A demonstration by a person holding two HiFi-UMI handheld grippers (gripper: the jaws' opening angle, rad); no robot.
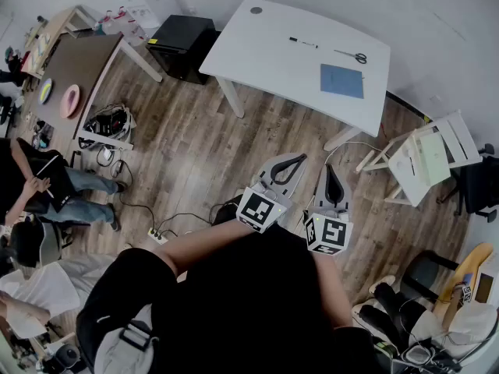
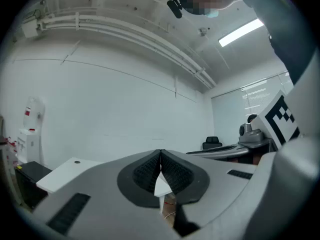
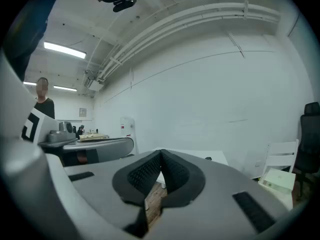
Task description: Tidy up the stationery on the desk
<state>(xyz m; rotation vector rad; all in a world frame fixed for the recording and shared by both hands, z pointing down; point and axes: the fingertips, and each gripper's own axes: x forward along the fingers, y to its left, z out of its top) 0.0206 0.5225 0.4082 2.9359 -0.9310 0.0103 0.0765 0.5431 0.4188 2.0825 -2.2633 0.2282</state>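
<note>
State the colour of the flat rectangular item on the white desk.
Blue; the flat item shows best in the head view.

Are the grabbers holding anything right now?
No, nothing is held. The left gripper and the right gripper are both shut and empty. The pen, scissors and blue notebook lie on the white desk ahead.

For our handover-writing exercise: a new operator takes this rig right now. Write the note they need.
Left tongs: shut, empty.
Right tongs: shut, empty.
Both are held over the wood-plank floor, short of the white desk.
On the desk, lying apart from one another: thin black pen, black-handled metal scissors, flat blue rectangular notebook.
Done: nothing visibly tidied.
Left: approach the desk and tidy all three.
</note>
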